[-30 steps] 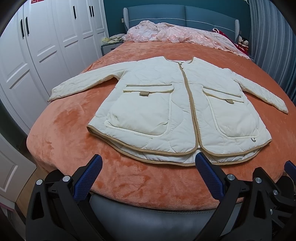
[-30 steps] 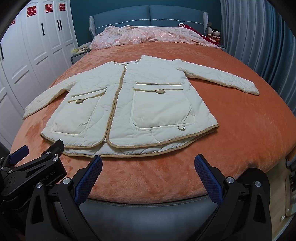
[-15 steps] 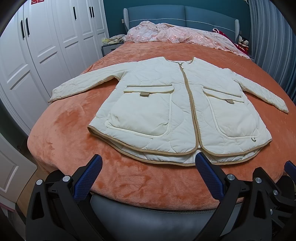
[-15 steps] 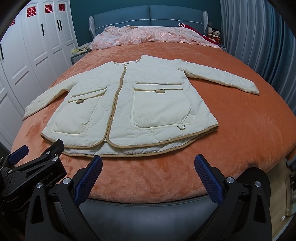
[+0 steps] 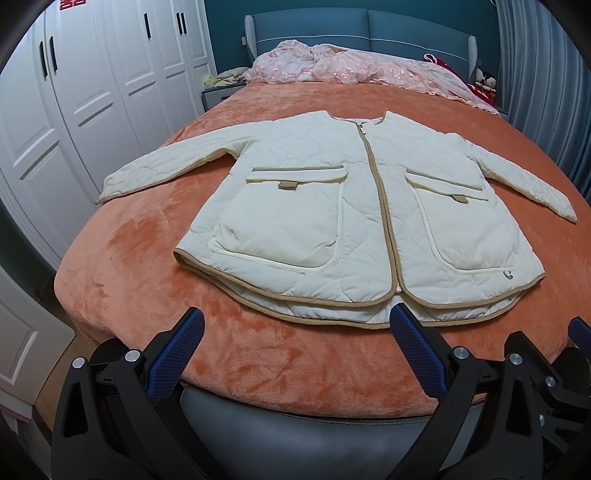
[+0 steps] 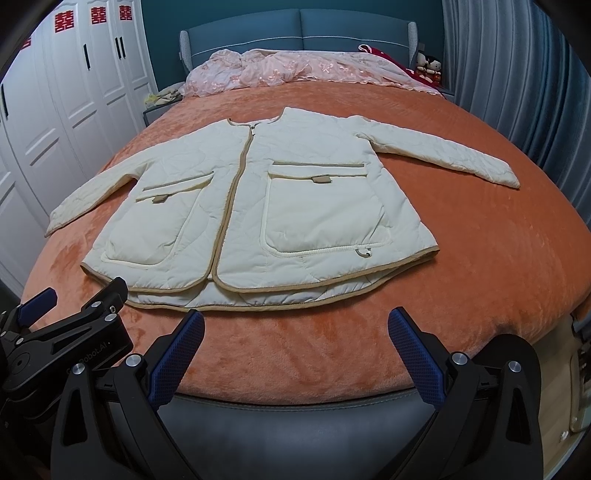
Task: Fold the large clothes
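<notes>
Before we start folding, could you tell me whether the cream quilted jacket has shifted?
No. The cream quilted jacket lies unchanged against the blue headboard.

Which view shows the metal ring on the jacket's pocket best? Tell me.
The right wrist view. There the ring sits near the middle, large and clear at the pocket's lower corner. In the left wrist view the same ring lies far toward the right edge, smaller and distorted on the jacket.

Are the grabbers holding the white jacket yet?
No. The left gripper and right gripper are both open and empty; the jacket lies flat on the bed.
</notes>
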The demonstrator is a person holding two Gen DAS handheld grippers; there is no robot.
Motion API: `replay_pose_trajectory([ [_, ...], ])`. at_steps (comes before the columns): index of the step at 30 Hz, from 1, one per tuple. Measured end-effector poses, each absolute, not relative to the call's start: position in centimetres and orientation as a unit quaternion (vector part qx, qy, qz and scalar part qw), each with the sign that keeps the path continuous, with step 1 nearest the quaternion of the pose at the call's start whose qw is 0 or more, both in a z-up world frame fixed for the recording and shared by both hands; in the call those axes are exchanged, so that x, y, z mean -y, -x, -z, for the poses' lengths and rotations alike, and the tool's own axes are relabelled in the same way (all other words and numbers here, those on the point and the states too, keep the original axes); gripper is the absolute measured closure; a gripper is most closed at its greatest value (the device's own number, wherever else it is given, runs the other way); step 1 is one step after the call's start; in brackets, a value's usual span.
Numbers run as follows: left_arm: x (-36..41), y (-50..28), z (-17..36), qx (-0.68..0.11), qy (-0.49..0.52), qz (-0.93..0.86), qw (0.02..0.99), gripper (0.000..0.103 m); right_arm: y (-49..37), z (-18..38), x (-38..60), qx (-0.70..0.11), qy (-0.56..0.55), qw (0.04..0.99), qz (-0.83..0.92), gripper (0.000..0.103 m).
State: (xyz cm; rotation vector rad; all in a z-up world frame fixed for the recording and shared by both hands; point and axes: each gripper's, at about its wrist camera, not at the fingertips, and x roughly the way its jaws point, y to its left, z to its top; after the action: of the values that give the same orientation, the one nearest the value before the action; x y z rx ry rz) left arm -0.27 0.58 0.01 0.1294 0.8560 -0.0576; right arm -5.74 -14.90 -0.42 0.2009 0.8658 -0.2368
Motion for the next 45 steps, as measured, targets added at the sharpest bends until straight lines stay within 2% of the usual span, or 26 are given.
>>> replay_pose_trajectory([
  [12,0.4,-1.2,1.1,-0.447,-0.084,0.021,0.89,0.005,4.0,1.3,16.0,-0.426,-0.091,0.894,0.106,0.005],
  [20,0.3,-3.6,1.9,-0.459,-0.067,0.023,0.886,0.005,1.6,2.6,21.1,-0.438,-0.124,0.88,0.136,0.005],
  [32,2.6,-10.3,2.1,-0.454,-0.074,0.004,0.888,0.005,-5.8,3.5,43.3,-0.393,-0.223,0.859,0.239,0.005],
  [40,3.1,-14.9,3.1,-0.449,-0.085,-0.038,0.888,0.005,-9.6,7.3,60.0,-0.347,-0.333,0.812,0.33,0.005],
  [45,2.9,-16.8,4.2,-0.461,-0.069,-0.051,0.883,0.005,-10.6,9.6,67.8,-0.332,-0.359,0.78,0.391,0.005],
])
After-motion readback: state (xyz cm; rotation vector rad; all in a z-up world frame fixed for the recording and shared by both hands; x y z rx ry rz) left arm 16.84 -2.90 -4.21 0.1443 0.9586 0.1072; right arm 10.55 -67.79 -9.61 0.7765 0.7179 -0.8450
